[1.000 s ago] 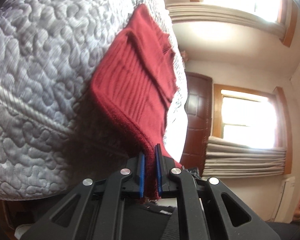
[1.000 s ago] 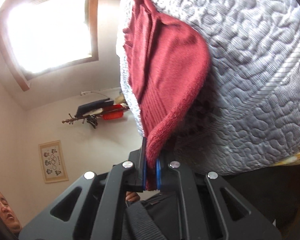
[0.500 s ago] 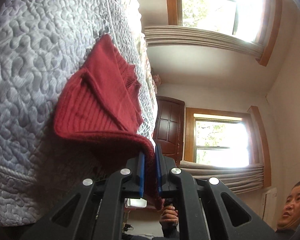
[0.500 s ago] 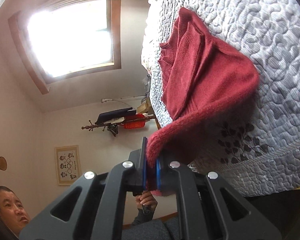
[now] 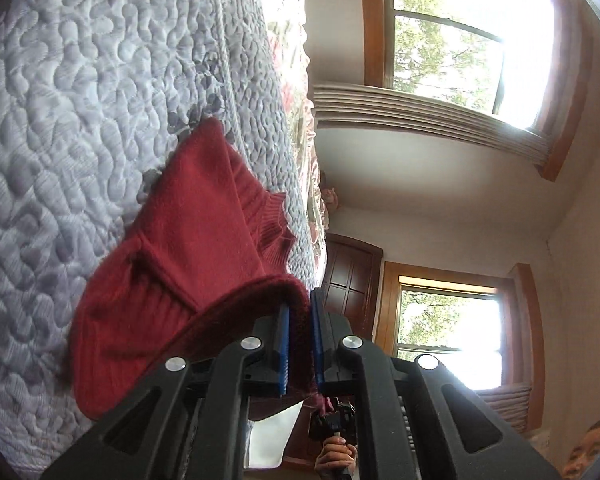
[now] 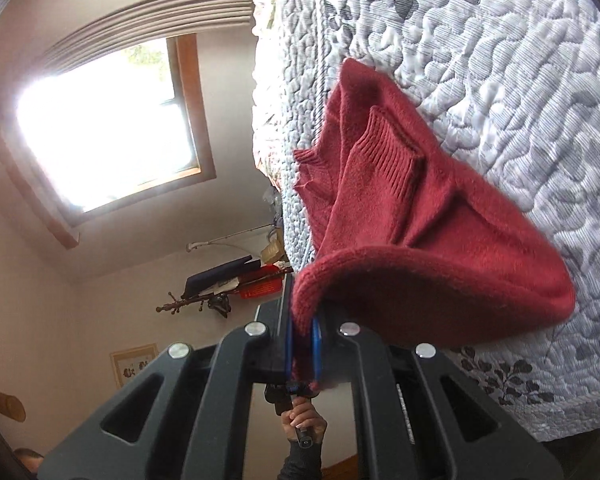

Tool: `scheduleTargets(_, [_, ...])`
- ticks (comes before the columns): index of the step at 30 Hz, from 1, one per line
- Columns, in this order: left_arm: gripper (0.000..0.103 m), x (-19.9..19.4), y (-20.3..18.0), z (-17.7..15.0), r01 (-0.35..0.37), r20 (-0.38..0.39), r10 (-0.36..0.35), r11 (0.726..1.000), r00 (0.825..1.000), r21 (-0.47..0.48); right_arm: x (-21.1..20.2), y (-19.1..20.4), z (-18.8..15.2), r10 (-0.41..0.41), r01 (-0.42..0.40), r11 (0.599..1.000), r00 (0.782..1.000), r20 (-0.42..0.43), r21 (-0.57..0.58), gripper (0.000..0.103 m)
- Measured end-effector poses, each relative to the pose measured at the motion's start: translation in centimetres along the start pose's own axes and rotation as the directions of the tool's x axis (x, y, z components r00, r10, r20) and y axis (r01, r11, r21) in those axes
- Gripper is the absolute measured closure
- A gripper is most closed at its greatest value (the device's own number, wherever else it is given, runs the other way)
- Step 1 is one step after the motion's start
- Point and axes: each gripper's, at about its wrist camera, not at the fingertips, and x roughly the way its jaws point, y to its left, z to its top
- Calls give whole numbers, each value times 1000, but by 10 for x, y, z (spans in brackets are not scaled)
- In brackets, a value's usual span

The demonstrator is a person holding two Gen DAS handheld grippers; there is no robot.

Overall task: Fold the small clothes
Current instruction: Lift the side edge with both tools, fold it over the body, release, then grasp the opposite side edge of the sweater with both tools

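A small red knit sweater [image 5: 188, 248] lies on a grey quilted bedspread [image 5: 80, 100], with its near edge lifted and curled over. My left gripper [image 5: 299, 312] is shut on one corner of that lifted edge, the cloth pinched between the blue pads. In the right wrist view the same sweater [image 6: 420, 232] shows a ribbed cuff folded onto its body. My right gripper [image 6: 302, 328] is shut on the other corner of the lifted edge. The far part of the sweater still rests on the bedspread [image 6: 520, 80].
The bed's edge runs down the middle of both views. Beyond it are windows [image 5: 452, 60] with folded blinds, a dark wooden door [image 5: 348, 280], a coat rack [image 6: 204, 300] and a framed picture. A hand [image 6: 304, 420] holding the other gripper shows low in each view.
Both grippers have carried the sweater's near edge up and forward over its body, so the fold now arches above the bedspread. More of the bed's top surface has come into view.
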Motion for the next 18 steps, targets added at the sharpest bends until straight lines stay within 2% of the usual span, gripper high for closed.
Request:
scheduleTargets(7, [94, 50, 37, 44, -92, -3, 92, 994, 996, -57, 40, -37, 55, -96, 97, 993, 995, -8, 75, 95])
scheduleTargets(8, [94, 55, 43, 49, -103, -3, 103, 993, 995, -63, 42, -41, 61, -100, 100, 991, 995, -4, 84, 91])
scheduleTargets(10, [94, 61, 52, 57, -119, -8, 118, 990, 993, -80, 42, -45, 71, -106, 104, 989, 994, 10, 103, 73])
scheduleTargets(11, [93, 63, 56, 60, -122, -10, 122, 988, 993, -96, 39, -45, 76, -103, 100, 989, 994, 23, 107, 50])
scheduleTargets(12, [88, 64, 60, 63, -123, -7, 123, 986, 992, -110, 37, -44, 80, -94, 90, 990, 995, 34, 107, 39])
scheduleTargets(14, [82, 62, 63, 69, -118, 10, 120, 986, 993, -121, 34, -40, 88, -80, 76, 992, 996, 30, 98, 39])
scheduleTargets(16, [70, 58, 64, 74, -104, 29, 109, 986, 994, -130, 29, -34, 95, -74, 72, 994, 997, 30, 82, 39])
scheduleTargets(18, [67, 51, 59, 78, -96, 48, 103, 987, 994, -128, 24, -26, 99, -66, 64, 996, 997, 32, 63, 38])
